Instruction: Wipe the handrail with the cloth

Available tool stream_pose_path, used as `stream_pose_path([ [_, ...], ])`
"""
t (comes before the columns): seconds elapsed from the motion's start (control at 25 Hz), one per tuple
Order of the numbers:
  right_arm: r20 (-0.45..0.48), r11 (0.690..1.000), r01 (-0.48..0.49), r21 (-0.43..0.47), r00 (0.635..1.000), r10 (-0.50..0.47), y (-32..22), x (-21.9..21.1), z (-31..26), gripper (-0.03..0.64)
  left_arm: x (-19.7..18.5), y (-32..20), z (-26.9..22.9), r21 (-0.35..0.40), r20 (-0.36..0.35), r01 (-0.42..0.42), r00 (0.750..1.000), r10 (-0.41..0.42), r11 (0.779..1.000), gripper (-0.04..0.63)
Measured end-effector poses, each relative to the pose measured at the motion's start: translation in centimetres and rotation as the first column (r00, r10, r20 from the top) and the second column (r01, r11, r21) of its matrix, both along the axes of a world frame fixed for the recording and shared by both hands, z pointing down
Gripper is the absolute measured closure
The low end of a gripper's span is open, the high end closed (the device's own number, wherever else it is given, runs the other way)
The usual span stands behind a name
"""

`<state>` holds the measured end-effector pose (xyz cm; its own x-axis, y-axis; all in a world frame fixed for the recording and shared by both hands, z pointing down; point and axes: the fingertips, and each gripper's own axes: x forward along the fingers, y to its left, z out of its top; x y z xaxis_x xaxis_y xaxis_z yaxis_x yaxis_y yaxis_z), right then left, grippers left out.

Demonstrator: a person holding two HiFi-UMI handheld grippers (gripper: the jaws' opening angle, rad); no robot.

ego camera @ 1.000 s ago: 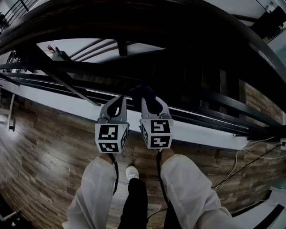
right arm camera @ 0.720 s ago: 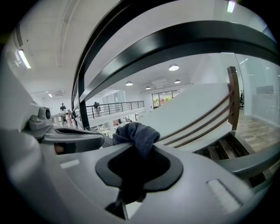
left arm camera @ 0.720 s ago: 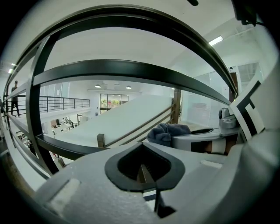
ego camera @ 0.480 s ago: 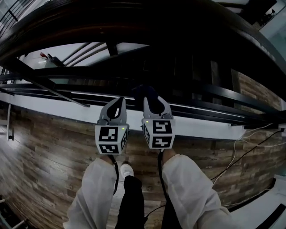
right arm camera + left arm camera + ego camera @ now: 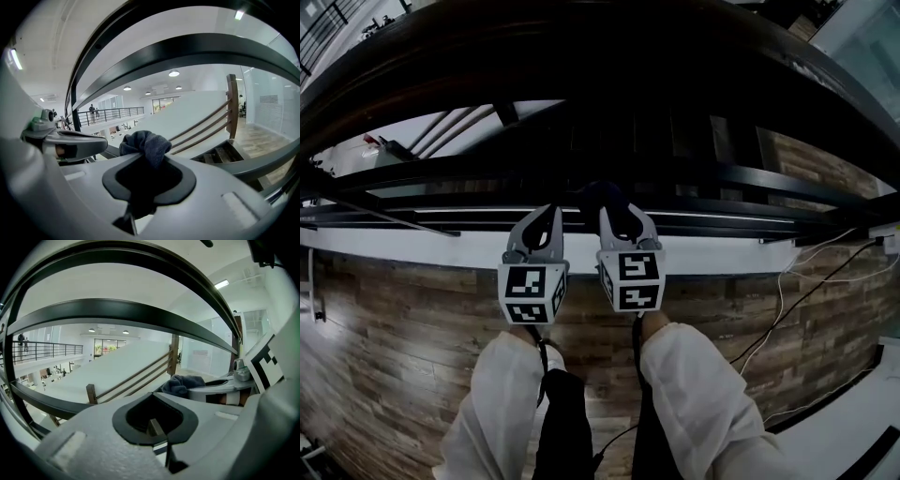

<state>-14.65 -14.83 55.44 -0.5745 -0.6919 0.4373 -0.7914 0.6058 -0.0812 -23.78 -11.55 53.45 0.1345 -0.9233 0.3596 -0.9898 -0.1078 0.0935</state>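
Right gripper view shows my right gripper (image 5: 149, 164) clamped on the cloth (image 5: 145, 144), a dark bunched wad poking up past the jaw tips. My left gripper (image 5: 153, 397) sits just beside it with its jaws closed together and nothing between them. The handrail (image 5: 201, 49) arcs across above the cloth and apart from it, so I judge the wiping contact is not made at this moment. The main risk, as I see it, is the cloth slipping. Only a bunched end shows beyond the jaws, and a drag along the rail could tug it loose. Past the railing bars the floor falls away to a lower level, so a dropped cloth might go through. Pressing with so tight a wad could also leave most of the rail untouched. The two grippers are so close that they might knock together. Underfoot is a wood plank floor (image 5: 394, 337) with a white strip (image 5: 441, 248) at the railing's foot and loose cables (image 5: 787, 309) to my right, which could catch a foot. The room is a bright open hall with ceiling lights (image 5: 174, 73) and a far balcony (image 5: 112, 112).
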Motion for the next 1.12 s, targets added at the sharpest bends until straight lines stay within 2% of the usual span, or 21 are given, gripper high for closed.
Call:
stream_pose_path([
  [0.48, -0.010, 0.994, -0.105, 0.006, 0.994, 0.105, -2.7, 11.3, 0.0, 0.549, 11.0, -3.1, 0.4, -0.001, -0.008, -0.109, 0.994, 0.109, 0.994, 0.597],
  [1.12, -0.018, 0.977, -0.212, -0.008, 0.977, 0.212, -6.6, 26.1, 0.0, 0.549, 26.3, -8.1, 0.2, 0.006, -0.028, -0.234, 0.972, 0.234, 0.972, 0.597],
])
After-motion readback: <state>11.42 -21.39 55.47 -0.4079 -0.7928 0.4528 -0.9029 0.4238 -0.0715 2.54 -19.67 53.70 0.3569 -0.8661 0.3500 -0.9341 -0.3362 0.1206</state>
